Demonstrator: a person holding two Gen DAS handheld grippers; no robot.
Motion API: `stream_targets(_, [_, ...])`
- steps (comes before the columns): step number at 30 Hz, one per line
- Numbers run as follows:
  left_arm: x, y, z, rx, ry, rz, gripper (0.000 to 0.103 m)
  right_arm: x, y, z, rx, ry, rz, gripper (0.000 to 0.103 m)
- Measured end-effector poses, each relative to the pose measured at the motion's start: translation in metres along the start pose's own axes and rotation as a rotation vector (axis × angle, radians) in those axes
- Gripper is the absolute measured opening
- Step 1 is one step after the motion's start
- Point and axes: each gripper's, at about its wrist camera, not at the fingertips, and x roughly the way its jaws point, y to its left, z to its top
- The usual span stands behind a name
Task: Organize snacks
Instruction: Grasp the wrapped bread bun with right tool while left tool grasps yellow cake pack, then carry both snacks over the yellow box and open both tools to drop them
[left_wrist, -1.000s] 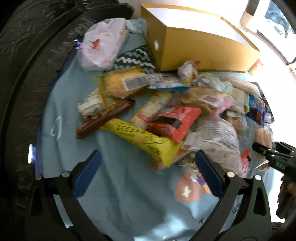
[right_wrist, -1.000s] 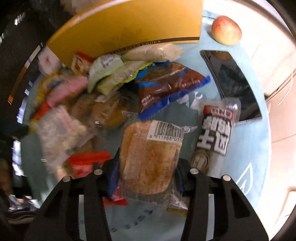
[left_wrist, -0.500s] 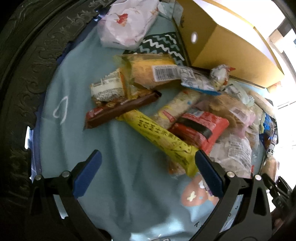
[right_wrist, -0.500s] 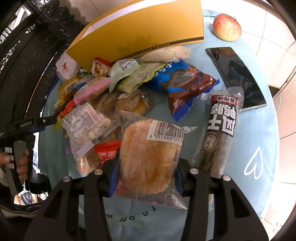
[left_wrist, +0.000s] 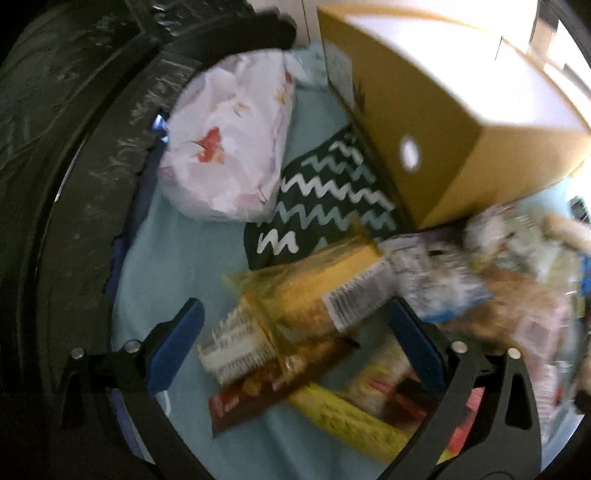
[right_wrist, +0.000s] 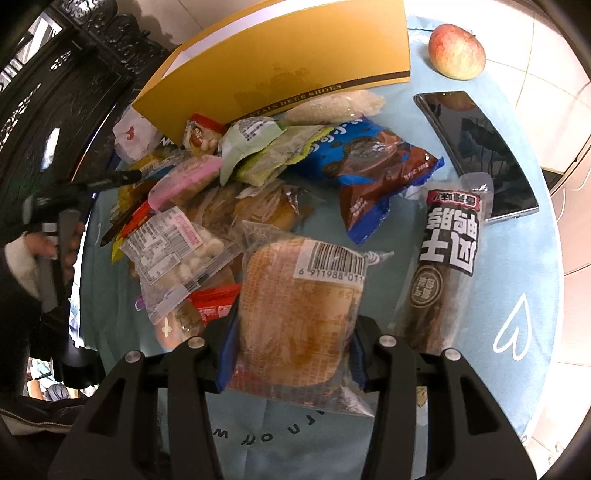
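Observation:
Snack packets lie heaped on a light blue cloth (right_wrist: 517, 280) in front of a yellow shoe box (right_wrist: 288, 74). My right gripper (right_wrist: 291, 354) is shut on a clear-wrapped round bread (right_wrist: 299, 306) with a barcode label, held over the near side of the heap. My left gripper (left_wrist: 295, 347) is open and hovers over the heap's left end. A yellow cake packet (left_wrist: 314, 291), a white-labelled pack (left_wrist: 236, 347) and a brown bar (left_wrist: 280, 387) lie between its blue pads (left_wrist: 175, 345), untouched. In the right wrist view the left gripper's finger (right_wrist: 110, 181) points into the heap, with a hand (right_wrist: 48, 243) on the grip.
An apple (right_wrist: 457, 51) and a dark phone (right_wrist: 480, 155) lie at the far right. A black-labelled sausage pack (right_wrist: 447, 258) lies beside the bread. A white plastic bag (left_wrist: 229, 140) and a zigzag pouch (left_wrist: 332, 192) sit left of the box (left_wrist: 436, 147). Dark carved furniture (left_wrist: 55, 184) borders the left.
The left gripper has swept toward the heap's far-left end and dropped closer, so the yellow cake packet now lies between its open fingers. The right gripper keeps its hold on the bread.

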Motion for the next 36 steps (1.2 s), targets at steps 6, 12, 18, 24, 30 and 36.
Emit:
stream_targets(6, [0.024,-0.007,0.014,0.11,0.016,-0.004,0.094,0.01,-0.009,0.004,0.02,0.024,0.016,0.049])
stream_targets(12, [0.031,-0.02,0.035,0.223,-0.018,0.002,0.076,0.018,-0.004,0.01,0.005,0.042,0.034,0.049])
stream_targets(18, [0.02,-0.031,0.046,0.264,-0.087,0.016,0.05,0.019,-0.003,0.014,0.008,0.047,0.043,0.049])
stream_targets(24, [-0.007,0.007,0.029,0.005,-0.096,-0.082,0.049,0.012,-0.004,0.016,0.014,0.033,0.059,0.049])
stream_targets(30, [-0.049,0.01,0.003,-0.06,-0.137,-0.119,0.049,-0.007,-0.004,0.022,0.016,-0.01,0.074,0.049])
stream_targets(36, [-0.104,0.019,0.0,-0.107,-0.215,-0.177,0.049,-0.047,0.008,0.046,-0.012,-0.127,0.121,0.049])
